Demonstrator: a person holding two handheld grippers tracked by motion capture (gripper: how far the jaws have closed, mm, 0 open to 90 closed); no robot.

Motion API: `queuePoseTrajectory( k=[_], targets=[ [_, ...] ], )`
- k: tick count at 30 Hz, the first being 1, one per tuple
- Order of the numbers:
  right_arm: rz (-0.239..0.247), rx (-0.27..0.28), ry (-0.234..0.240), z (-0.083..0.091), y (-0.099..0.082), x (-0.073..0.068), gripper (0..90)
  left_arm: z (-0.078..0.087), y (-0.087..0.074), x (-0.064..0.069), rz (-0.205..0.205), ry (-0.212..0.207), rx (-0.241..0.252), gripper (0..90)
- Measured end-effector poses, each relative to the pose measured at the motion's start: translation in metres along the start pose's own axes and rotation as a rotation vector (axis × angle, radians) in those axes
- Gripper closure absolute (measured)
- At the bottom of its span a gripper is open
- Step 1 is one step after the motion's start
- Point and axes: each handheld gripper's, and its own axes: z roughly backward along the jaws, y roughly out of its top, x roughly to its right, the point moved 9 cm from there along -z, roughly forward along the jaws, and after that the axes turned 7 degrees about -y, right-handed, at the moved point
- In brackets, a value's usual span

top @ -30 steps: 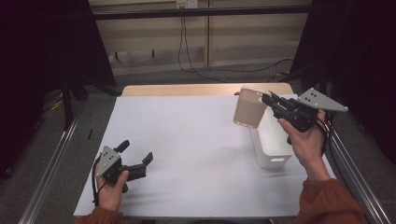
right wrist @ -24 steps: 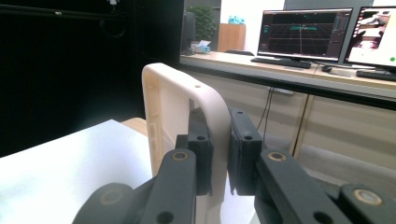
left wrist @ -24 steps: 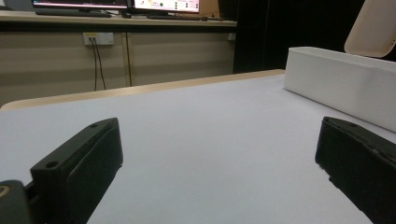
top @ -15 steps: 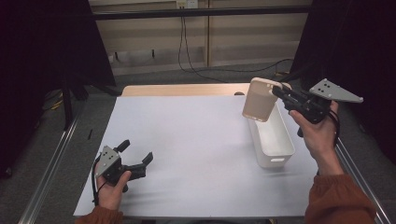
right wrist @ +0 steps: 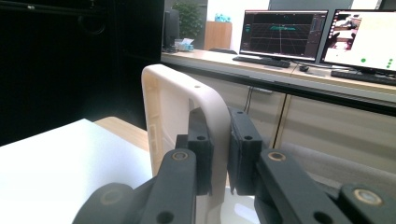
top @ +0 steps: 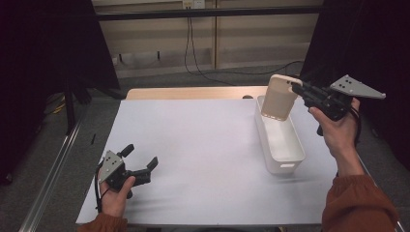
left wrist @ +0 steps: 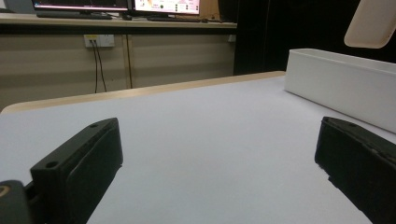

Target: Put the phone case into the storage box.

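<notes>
The high camera hung above my side, looking forward and down over the white-covered table (top: 203, 145). My left gripper's camera sat low, near the tabletop, facing across it toward the long white plastic bin (left wrist: 341, 81) at right of frame. My right gripper's camera looked level at the beige curved plastic panel (right wrist: 180, 116), close up. All three views shared that panel.

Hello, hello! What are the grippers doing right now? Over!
Right gripper shut on beige phone case, held above white bin. Left gripper open, low over white table. Nothing in the way.
</notes>
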Motion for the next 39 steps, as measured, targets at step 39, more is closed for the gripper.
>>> queuePoseTrajectory(
  k=[39],
  targets=[
    [-0.019, -0.058, -0.059, -0.052, -0.033, 0.034, 81.3, -0.001, 0.000, -0.002, -0.004, 0.004, -0.002, 1.1]
  ],
)
